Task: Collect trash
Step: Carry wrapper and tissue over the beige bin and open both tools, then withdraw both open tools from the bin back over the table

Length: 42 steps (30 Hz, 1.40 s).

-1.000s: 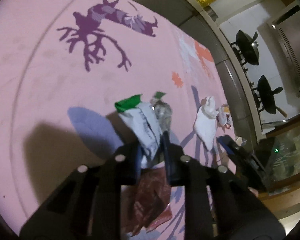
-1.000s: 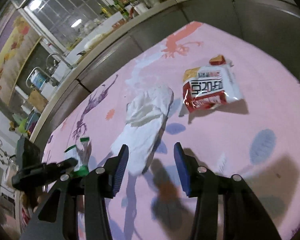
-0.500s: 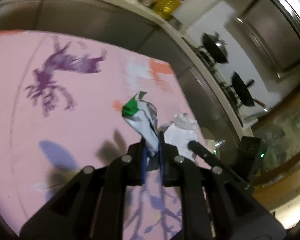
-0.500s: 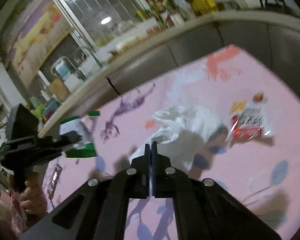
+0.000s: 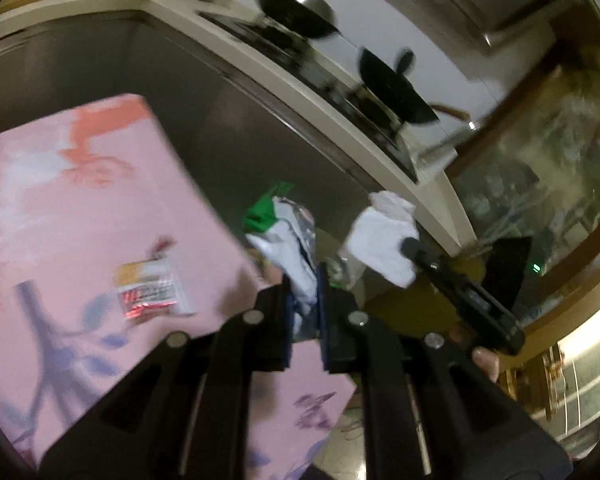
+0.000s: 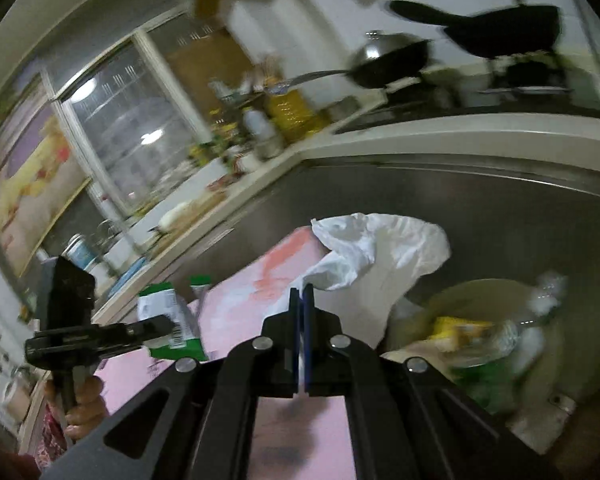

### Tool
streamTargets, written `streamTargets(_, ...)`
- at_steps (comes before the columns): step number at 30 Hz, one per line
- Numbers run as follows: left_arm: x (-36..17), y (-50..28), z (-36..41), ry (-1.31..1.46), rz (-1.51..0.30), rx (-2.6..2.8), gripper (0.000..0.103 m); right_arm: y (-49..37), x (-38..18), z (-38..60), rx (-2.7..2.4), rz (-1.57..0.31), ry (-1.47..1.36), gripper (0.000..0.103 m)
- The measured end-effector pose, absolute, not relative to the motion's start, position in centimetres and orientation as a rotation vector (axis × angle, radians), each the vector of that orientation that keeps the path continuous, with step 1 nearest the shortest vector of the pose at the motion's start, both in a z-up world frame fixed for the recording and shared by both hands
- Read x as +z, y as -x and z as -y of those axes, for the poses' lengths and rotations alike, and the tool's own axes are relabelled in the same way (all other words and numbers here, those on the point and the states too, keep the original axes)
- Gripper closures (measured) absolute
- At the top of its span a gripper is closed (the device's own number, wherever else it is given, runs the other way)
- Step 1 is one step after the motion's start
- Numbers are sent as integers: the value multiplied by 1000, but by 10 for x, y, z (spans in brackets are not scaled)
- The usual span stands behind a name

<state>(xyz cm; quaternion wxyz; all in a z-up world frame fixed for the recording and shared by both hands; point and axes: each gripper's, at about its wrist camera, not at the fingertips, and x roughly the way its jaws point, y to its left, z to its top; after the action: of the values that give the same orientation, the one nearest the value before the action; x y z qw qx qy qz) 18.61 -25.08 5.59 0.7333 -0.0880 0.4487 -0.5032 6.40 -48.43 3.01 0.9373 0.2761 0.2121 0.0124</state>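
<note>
My left gripper [image 5: 305, 280] is shut on a green, white and silver snack wrapper [image 5: 288, 240] and holds it in the air past the edge of the pink table [image 5: 60, 208]. My right gripper [image 6: 302, 300] is shut on a white crumpled plastic bag [image 6: 380, 252], also lifted; the bag shows in the left wrist view [image 5: 384, 244] too. A red and white snack packet [image 5: 152, 292] lies on the table. A trash bin [image 6: 480, 332] holding several pieces of trash sits low to the right of the table. The left gripper and its wrapper [image 6: 172, 320] show in the right wrist view.
Grey cabinet fronts [image 5: 204, 120] and a white counter [image 6: 460, 136] run behind the table. Black woks [image 5: 296, 12] sit on the stove. A window [image 6: 132, 132] and counter clutter are at the left of the right wrist view.
Both grippers have lifted their trash off the pink table and swung right, toward the table's edge and the bin. The right gripper shut on the white bag during the last second.
</note>
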Motion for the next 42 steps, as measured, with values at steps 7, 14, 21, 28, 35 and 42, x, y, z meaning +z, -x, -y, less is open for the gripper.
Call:
streamTargets(7, 36, -175, 346, 127, -1064, -1174, 94, -87, -47, 565, 0, -563, -810, 103)
streamTargets(14, 2, -168, 403, 54, -1154, -1178, 93, -121, -87, 589, -21, -653, -879, 75)
streamTargets(21, -19, -161, 436, 14, -1206, -1192, 93, -88, -71, 601, -34, -540, -860, 37)
streamTargets(28, -37, -127, 487, -143, -1215, -1242, 93, -15, -55, 616, -78, -371, -866, 37)
streamTargets(35, -51, -91, 537, -408, -1106, -1226, 93, 20, -82, 625, -94, -346, -967, 37)
streamTargets(42, -81, -74, 553, -620, -1049, -1117, 76, 24, -100, 626, -63, -354, -1043, 37)
